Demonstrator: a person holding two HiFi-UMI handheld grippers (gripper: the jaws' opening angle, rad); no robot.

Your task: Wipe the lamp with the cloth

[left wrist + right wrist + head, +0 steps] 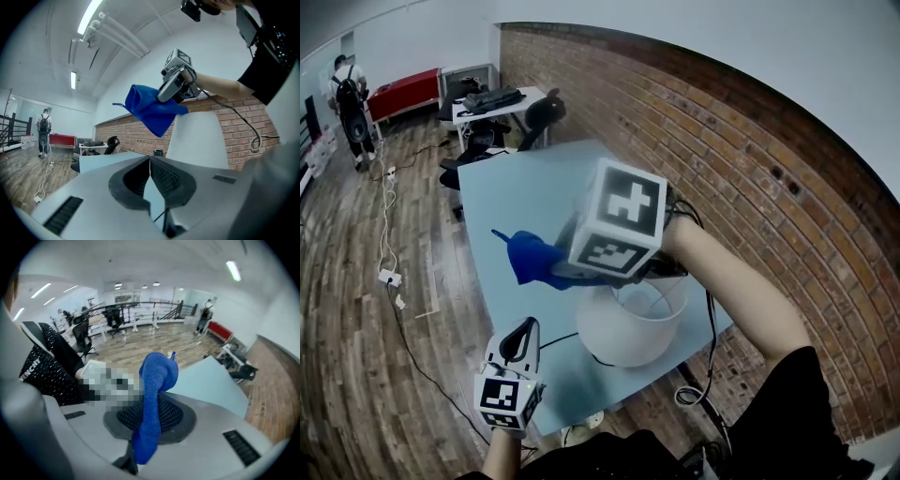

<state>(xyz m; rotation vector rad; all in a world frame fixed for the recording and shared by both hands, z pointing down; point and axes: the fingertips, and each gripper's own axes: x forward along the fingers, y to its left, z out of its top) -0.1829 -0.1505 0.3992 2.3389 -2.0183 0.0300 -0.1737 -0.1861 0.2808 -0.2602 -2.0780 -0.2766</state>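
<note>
Right gripper, jaws clamped on the blue cloth, hovers above the white lamp at the desk's near edge. Left gripper, jaws together on nothing, hangs beside it. Wiping looks about to start: the cloth must come down onto the lamp.

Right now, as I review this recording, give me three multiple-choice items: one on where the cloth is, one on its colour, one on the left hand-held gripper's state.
1. Where is the cloth?
A. lying flat on the table
B. held up beside the top of the lampshade
C. stuffed inside the lampshade

2. What colour is the cloth?
A. red
B. white
C. blue

3. How are the jaws of the left hand-held gripper?
A. shut, empty
B. shut on the cloth
C. wide apart

Answers:
1. B, the right hand-held gripper holds it there.
2. C, it is plainly blue.
3. A, its jaws meet with nothing between.
</note>
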